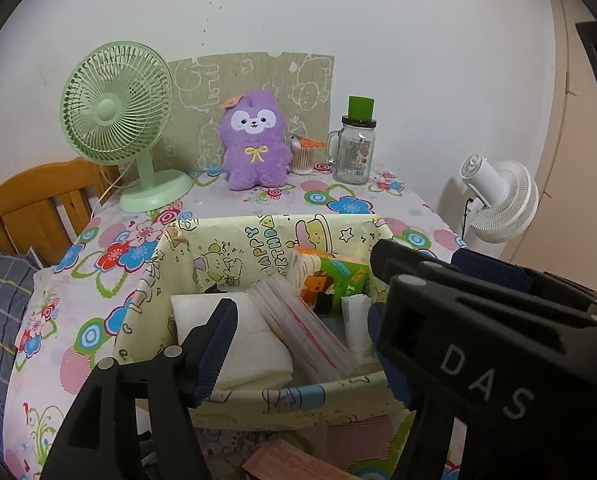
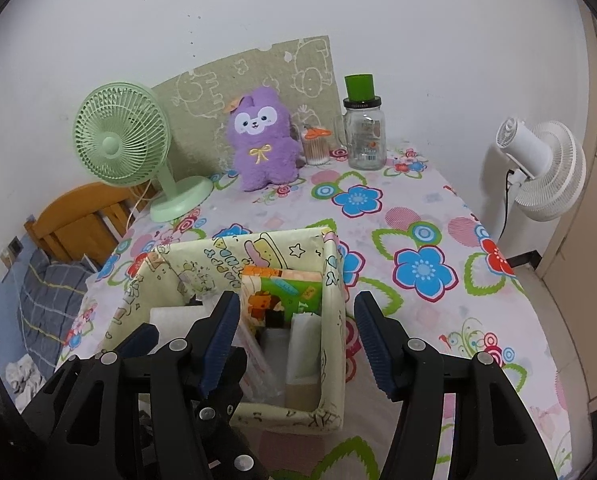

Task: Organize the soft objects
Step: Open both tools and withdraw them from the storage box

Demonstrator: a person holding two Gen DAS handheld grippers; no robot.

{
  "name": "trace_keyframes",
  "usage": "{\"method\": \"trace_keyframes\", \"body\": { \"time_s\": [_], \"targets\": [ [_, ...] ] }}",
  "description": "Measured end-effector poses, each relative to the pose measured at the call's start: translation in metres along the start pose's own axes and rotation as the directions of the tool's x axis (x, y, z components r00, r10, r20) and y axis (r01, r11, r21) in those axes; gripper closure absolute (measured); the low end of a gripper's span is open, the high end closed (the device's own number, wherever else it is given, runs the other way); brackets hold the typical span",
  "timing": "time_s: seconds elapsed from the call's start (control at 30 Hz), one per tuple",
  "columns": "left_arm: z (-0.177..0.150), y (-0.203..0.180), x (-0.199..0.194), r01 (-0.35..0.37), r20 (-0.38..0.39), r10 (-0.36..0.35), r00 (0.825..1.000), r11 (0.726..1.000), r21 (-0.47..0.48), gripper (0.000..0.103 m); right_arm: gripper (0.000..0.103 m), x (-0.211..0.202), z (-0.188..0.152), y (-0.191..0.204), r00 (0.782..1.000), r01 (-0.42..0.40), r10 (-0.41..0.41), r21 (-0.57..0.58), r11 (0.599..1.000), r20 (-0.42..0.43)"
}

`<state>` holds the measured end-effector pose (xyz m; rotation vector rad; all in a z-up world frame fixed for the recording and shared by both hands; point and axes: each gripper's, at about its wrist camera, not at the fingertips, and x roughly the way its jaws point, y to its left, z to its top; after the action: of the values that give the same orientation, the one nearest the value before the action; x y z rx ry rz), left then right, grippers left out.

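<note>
Both the left gripper (image 1: pixel 298 340) and right gripper (image 2: pixel 296 336) hover spread and empty over the pale-yellow cartoon-print fabric box (image 2: pixel 332 320), which holds white folded cloths (image 1: pixel 254 344) and packets. Apparently between placements; the fluffy purple plush toy (image 1: pixel 255 148) sits upright at the table's far edge, so the next pick likely calls for a long forward reach.

The box (image 1: pixel 258 240) lining reads "HAPPY BIRTHDAY", seen sideways. The right gripper (image 1: pixel 478 344) body carries the letters "DAS".
</note>
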<state>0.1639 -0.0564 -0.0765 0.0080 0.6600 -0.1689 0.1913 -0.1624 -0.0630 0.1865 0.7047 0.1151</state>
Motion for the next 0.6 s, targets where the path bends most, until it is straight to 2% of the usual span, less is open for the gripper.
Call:
{"method": "trace_keyframes", "body": {
  "time_s": [0.07, 0.33, 0.6],
  "targets": [
    [-0.001, 0.0, -0.005, -0.002, 0.006, 0.002, 1.0, 1.0, 0.001, 0.032, 0.032, -0.004, -0.002, 0.0, 1.0, 0.001, -0.001, -0.001, 1.0, 0.005],
    [-0.004, -0.004, -0.027, -0.004, 0.04, 0.004, 0.999, 1.0, -0.003, 0.03, 0.032, -0.025, -0.011, 0.006, 0.999, 0.014, -0.013, -0.032, 0.999, 0.039],
    [-0.01, -0.007, -0.051, 0.01, 0.07, -0.01, 0.997, 1.0, -0.002, 0.018, 0.031, -0.05, -0.021, 0.009, 0.997, 0.034, -0.03, -0.053, 0.998, 0.072]
  ]
}}
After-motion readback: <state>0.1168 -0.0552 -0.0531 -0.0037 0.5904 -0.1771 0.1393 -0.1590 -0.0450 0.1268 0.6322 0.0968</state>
